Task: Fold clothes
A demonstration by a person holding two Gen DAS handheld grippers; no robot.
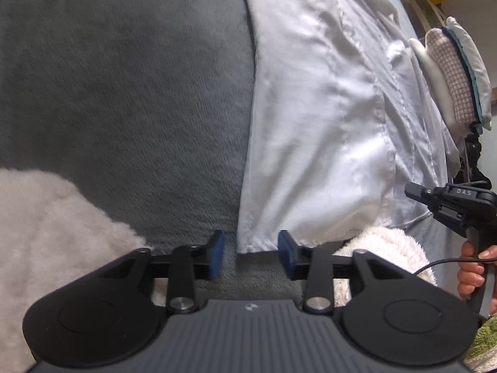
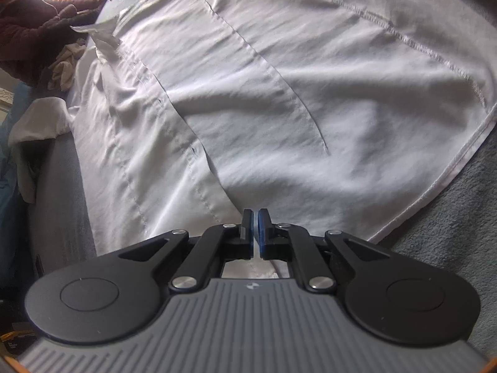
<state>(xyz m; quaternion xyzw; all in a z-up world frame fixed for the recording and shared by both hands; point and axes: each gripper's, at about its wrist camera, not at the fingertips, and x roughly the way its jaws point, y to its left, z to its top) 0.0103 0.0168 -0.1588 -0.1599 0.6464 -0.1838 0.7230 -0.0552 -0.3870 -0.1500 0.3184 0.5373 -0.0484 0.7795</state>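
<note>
Hovering spread at the white shirt (image 1: 326, 118) hem, left gripper (image 1: 251, 253) may miss; right gripper (image 2: 255, 228) pressed together, its pinch could slip

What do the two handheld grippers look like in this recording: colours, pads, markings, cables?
Both the left gripper and right gripper are black, with blue pads on the fingers, silver pivot bolts and a ribbed grey body. The right one carries white "DAS" lettering and a thin black cable.

Home: gray bed blanket (image 1: 124, 93), laundry pile (image 2: 40, 40)
</note>
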